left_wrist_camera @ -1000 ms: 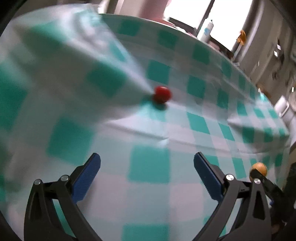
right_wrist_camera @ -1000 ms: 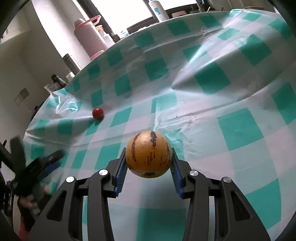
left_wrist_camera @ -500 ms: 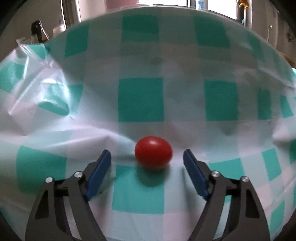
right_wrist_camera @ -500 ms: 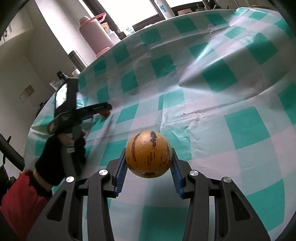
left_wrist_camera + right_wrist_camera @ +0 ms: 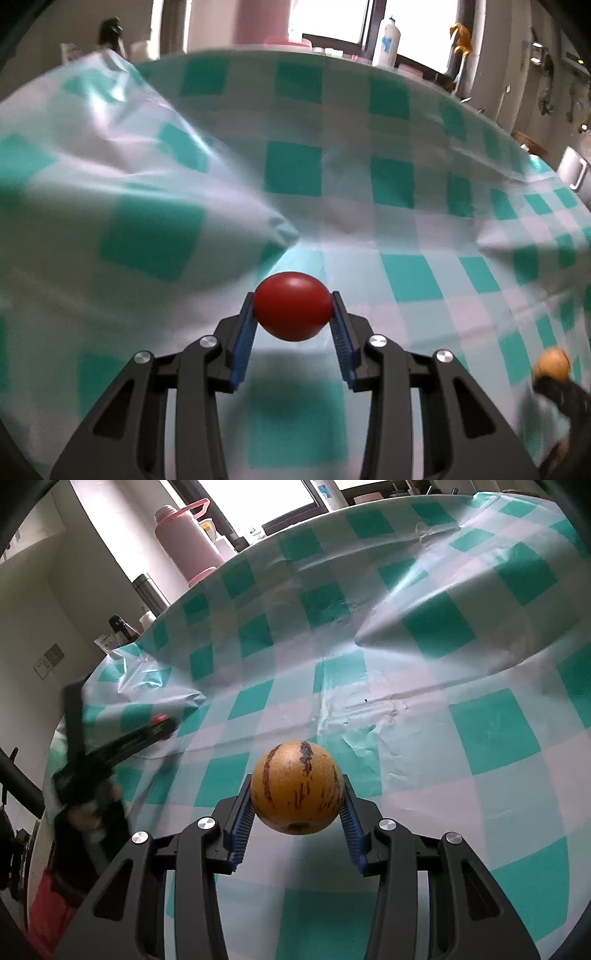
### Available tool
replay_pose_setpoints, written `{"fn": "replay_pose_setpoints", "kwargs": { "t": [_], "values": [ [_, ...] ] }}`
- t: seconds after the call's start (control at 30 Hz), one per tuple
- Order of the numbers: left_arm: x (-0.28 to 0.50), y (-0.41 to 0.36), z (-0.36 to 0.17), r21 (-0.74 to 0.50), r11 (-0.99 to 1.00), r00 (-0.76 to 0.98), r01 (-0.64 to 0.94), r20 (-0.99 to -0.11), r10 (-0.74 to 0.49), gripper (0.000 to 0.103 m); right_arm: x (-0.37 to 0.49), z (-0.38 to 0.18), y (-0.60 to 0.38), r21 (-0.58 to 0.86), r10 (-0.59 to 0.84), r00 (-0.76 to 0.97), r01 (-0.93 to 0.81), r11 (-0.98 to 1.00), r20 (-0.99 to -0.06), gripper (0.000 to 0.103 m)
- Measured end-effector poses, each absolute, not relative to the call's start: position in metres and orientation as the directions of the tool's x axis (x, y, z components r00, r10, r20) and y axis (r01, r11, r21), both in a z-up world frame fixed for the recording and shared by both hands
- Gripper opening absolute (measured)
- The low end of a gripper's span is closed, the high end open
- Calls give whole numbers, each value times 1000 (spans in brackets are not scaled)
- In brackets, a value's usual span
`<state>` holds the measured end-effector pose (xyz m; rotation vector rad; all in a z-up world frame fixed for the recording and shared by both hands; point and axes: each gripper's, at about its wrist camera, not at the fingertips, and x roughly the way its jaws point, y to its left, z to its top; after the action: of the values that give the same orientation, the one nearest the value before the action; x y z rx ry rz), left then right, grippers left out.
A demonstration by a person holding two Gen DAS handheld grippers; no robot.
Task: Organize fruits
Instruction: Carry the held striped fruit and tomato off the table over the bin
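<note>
Gripping a tomato (image 5: 292, 305) above the tablecloth (image 5: 332, 177), the left gripper (image 5: 293, 314) is clamped; the right gripper (image 5: 297, 799) is pinching a striped melon (image 5: 297, 787). Pink flask (image 5: 184, 542) behind; no writing is reading clearly.

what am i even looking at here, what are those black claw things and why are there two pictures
There is no robot here. A person holds a pair of hand-operated tongs in each hand, and each has a camera looking forward along its two fingers, hence two pictures.

The left-hand view shows the left tongs closed on a small red tomato-like fruit.

The right-hand view shows the right tongs closed on a round orange fruit with dark stripes.

Below both is a wrinkled green-and-white checked tablecloth. A pink bottle stands beyond its far edge.
</note>
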<state>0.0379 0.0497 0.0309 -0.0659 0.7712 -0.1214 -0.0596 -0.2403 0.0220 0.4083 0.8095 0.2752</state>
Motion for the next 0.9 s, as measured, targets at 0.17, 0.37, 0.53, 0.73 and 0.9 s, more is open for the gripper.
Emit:
{"fn": "replay_pose_setpoints", "kwargs": {
  "t": [0.17, 0.37, 0.53, 0.73, 0.9],
  "values": [
    [-7, 76, 41, -154, 985, 750, 76, -642, -158, 39, -59, 21, -240, 451, 383, 662, -75, 889, -645, 44],
    [-36, 104, 35, -220, 973, 740, 64, -644, -194, 39, -57, 20, -239, 444, 377, 654, -70, 893, -655, 44],
    [-49, 112, 34, -247, 967, 732, 61, -647, -212, 39, -58, 20, -238, 429, 356, 654, -54, 902, -667, 44],
    [-79, 111, 38, -247, 967, 728, 60, -652, -212, 39, -88, 25, -217, 427, 362, 648, -63, 902, -670, 44],
    [-105, 99, 45, -209, 974, 736, 89, -645, -206, 39, -118, 38, -202, 413, 388, 646, -122, 903, -657, 44]
  ]
}}
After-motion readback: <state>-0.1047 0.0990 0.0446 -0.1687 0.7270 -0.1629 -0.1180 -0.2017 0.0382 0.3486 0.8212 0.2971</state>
